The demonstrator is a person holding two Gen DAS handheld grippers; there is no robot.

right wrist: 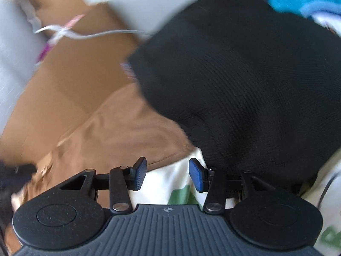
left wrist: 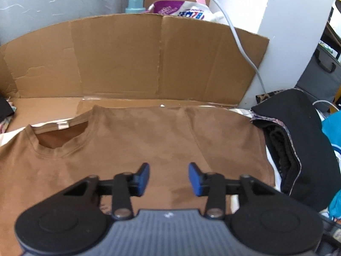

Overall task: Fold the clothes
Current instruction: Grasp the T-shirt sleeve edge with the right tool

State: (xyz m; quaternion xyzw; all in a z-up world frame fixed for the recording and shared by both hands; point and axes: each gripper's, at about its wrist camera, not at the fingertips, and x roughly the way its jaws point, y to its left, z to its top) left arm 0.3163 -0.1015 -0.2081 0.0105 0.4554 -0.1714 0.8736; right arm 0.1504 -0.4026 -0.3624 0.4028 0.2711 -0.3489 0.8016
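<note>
left gripper point(left wrist: 169, 179) wide, empty, over brown shirt point(left wrist: 149, 140) | right gripper point(right wrist: 167, 174) wide, empty | risk: black garment point(right wrist: 245, 81) ahead snags sleeve fold

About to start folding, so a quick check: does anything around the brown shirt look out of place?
The black garment pile sits right against the brown shirt at its right sleeve, crowding it. Nothing looks spilled or torn.

Left wrist view looks down across the brown shirt point(left wrist: 149, 140); right, closer, shares its edge and the black garment point(right wrist: 245, 81).
</note>
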